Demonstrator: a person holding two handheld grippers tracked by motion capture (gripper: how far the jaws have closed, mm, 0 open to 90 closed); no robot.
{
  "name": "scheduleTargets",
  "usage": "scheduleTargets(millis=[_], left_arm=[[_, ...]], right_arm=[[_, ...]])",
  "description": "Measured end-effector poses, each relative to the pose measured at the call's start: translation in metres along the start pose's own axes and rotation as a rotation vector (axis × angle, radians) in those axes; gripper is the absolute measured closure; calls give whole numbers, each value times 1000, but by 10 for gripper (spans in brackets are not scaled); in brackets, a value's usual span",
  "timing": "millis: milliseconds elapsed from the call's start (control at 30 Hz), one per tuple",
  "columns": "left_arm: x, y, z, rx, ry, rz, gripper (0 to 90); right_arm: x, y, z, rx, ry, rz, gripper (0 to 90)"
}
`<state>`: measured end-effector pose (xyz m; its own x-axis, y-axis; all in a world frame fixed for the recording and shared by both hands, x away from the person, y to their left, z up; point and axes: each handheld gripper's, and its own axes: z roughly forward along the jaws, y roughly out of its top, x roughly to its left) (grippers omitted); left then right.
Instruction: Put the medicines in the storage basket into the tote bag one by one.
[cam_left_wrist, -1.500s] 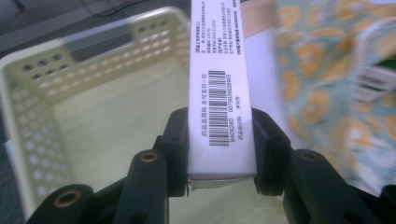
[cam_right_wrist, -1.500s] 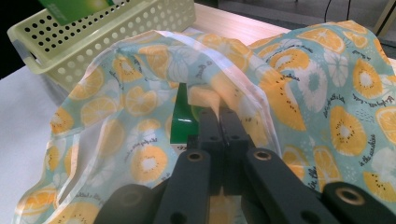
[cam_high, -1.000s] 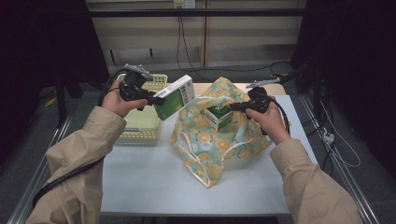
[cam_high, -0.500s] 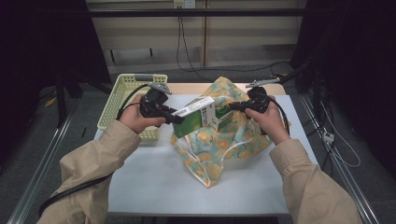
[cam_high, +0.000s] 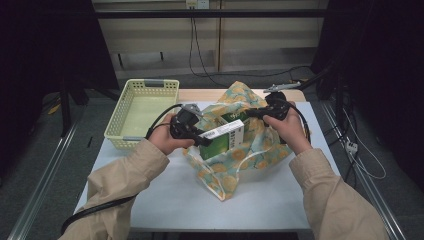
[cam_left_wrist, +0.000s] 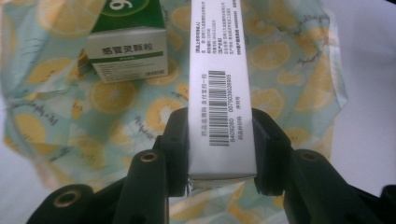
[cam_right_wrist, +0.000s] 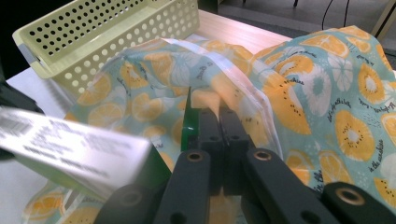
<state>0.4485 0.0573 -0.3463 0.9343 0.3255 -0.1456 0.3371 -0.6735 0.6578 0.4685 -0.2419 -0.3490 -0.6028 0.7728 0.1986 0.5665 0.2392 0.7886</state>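
One box (cam_left_wrist: 127, 56) already sits in the fruit-print bag (cam_high: 260, 155) ahead; your left hand-held gripper (cam_left_wrist: 222, 154) clamps the second box (cam_left_wrist: 220, 93) at its mouth, your right hand-held gripper (cam_right_wrist: 219, 121) pinched together on the rim.

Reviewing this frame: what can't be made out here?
- Bag interior: high view, fabric folds hide how much it holds.
- Held box: left gripper view, far end cut off by top edge; blurred in right gripper view.
- Right claw tips: bag rim covers what they pinch.
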Motion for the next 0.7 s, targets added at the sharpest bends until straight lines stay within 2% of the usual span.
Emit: scheduleTargets(millis=[33, 167, 200, 233, 333, 433, 500, 567, 633, 700], left_arm=[[-2, 1, 4, -4, 2, -8, 633], [-3, 4, 20, 6, -1, 6, 633], [-4, 5, 21, 14, 18, 4, 633], [-4, 6, 25, -3, 1, -5, 633], [-3, 10, 33, -7, -2, -2, 633], [-5, 16, 40, -5, 26, 1, 633], [-6, 20, 45, -16, 16, -3, 633], [-7, 24, 50, -18, 44, 7, 633], [-6, 26, 54, -27, 33, -5, 633], [-6, 27, 59, -20, 40, -13, 633]], right_arm=[[0, 1, 0, -2, 0, -1, 900], [2, 3, -1, -2, -1, -7, 900], [2, 4, -2, -7, 1, -5, 900], [3, 4, -2, -8, 1, -5, 900], [3, 5, -4, -11, -1, -4, 900], [4, 7, -5, -14, -1, -6, 900], [6, 8, -5, -17, -2, -10, 900], [7, 8, -5, -20, -3, -14, 900], [7, 8, -5, -16, -5, -16, 900], [7, 8, -5, -18, -8, -13, 900]])
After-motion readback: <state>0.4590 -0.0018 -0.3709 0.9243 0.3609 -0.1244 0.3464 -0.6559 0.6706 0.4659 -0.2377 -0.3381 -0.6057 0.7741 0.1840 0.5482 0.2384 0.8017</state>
